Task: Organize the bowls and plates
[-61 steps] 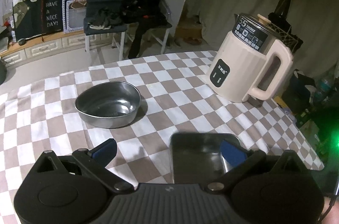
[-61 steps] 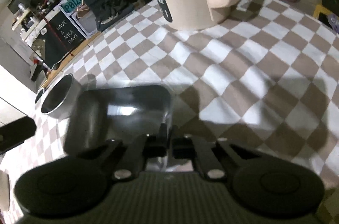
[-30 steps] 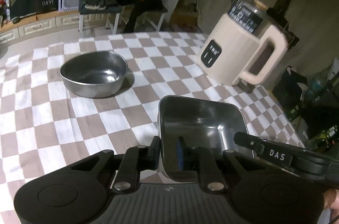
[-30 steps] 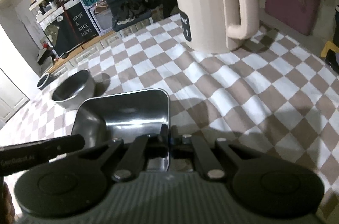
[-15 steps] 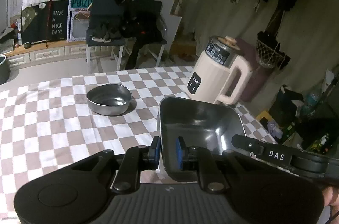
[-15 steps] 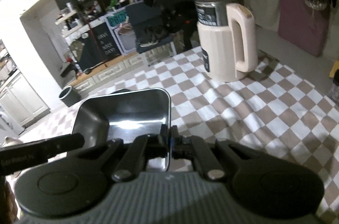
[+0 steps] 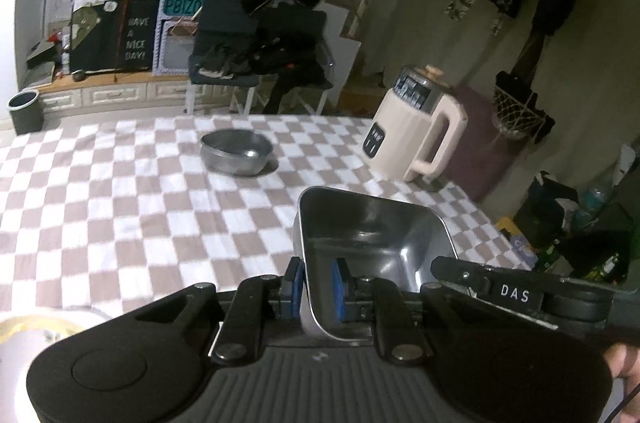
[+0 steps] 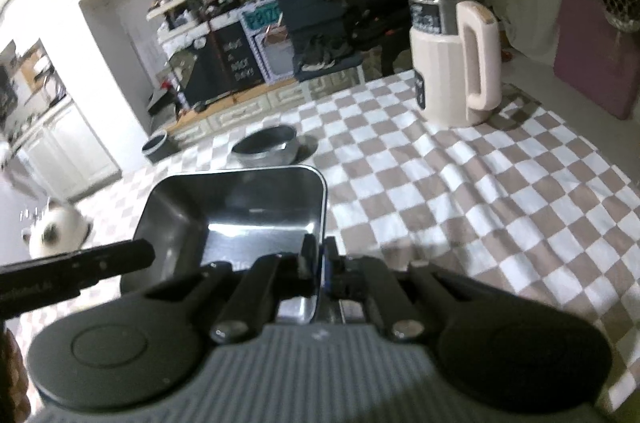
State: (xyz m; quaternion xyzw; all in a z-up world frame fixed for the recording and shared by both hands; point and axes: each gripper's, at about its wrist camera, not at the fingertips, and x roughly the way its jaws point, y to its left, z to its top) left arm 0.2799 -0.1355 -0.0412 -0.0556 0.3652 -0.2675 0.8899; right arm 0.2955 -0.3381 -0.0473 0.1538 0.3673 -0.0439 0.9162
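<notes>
Both grippers hold a square steel tray (image 7: 372, 235) above the checked tablecloth. My left gripper (image 7: 317, 283) is shut on the tray's left wall near its close corner. In the right wrist view the same steel tray (image 8: 240, 207) hangs with my right gripper (image 8: 318, 257) shut on its right wall. A round steel bowl (image 7: 236, 151) sits on the cloth further back, and this round bowl (image 8: 266, 145) shows beyond the tray's far rim in the right view too. Each view catches the other gripper's black finger at its edge.
A cream electric kettle (image 7: 416, 139) stands at the table's far right. A white dish (image 7: 24, 339) lies at the near left, blurred as a white dish (image 8: 54, 229) in the right view. The table (image 7: 120, 207) carries a checked cloth. Chairs with dark clothes stand behind it.
Both grippers have lifted the tray off the cloth and drawn it back and up. The bowl and kettle now look smaller and farther. The grips have not changed.
</notes>
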